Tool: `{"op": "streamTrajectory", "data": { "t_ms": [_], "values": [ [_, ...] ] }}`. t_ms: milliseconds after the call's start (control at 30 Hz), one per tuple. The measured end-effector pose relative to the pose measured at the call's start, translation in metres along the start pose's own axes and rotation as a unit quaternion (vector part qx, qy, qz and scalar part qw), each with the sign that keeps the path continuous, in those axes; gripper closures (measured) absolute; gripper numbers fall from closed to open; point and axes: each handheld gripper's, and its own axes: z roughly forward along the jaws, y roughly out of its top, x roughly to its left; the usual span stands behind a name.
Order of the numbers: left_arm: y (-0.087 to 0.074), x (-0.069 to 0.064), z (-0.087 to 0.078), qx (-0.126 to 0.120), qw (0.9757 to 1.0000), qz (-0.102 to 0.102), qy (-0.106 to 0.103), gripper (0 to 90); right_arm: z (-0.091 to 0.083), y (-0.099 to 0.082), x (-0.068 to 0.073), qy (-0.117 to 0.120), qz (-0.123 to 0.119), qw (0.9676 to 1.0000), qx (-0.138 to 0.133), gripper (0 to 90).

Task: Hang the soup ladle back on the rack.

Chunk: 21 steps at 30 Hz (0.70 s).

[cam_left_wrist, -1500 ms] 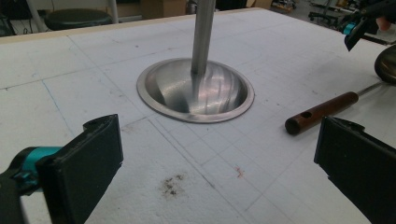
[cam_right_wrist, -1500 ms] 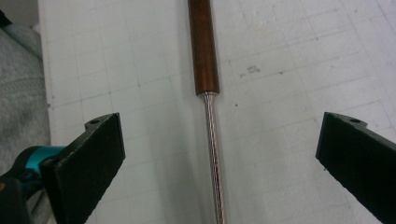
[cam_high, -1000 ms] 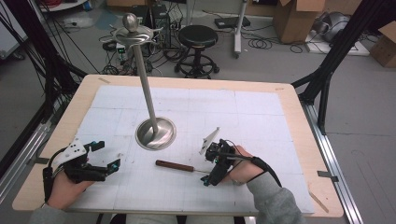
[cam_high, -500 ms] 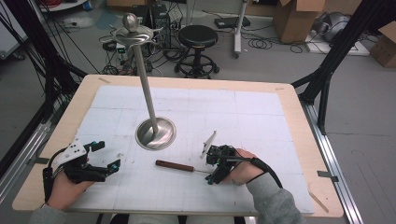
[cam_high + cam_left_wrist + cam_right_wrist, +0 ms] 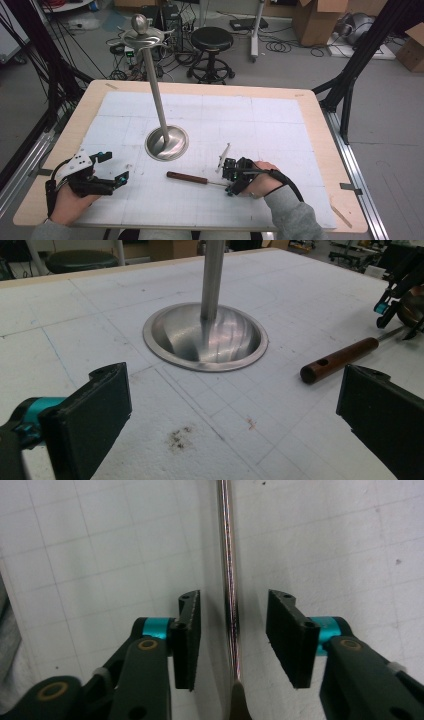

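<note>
A utensil with a brown wooden handle [image 5: 187, 178] and a thin metal shaft [image 5: 229, 580] lies flat on the white mat. My right gripper [image 5: 228, 183] points down over the shaft's right end. In the right gripper view the shaft runs between the two pads [image 5: 189, 640] of the right gripper [image 5: 231, 640] with a gap on each side. Its jaws have just been closing and do not press on the shaft. My left gripper [image 5: 116, 167] rests at the front left, wide open and holding nothing, and in its own view the left gripper [image 5: 235, 425] faces the handle [image 5: 340, 360].
A tall steel stand [image 5: 166, 142] with a round dished base [image 5: 205, 337] rises from the mat's middle. A thin white piece [image 5: 225, 151] sticks out beside the right gripper. Behind the wooden table edge [image 5: 200, 87] are a stool, cables and boxes.
The right gripper's jaws have narrowed around the metal shaft. Both hands and the utensil have kept their places.
</note>
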Motion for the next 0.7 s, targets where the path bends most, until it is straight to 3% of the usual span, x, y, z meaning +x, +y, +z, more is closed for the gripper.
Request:
{"op": "streamTrajectory", "data": {
  "t_ms": [267, 700],
  "values": [
    [-0.0004, 0.0001, 0.0009, 0.001, 1.0, -0.001, -0.001, 1.8, -0.0008, -0.0021, -0.0003, -0.008, 0.001, 0.9998, 0.018, 65.9],
    [-0.0006, 0.0, 0.0008, 0.002, 1.0, 0.001, -0.008, 1.8, 0.0, -0.0006, 0.0014, -0.002, 0.004, 0.9995, 0.032, 77.3]
  ]
}}
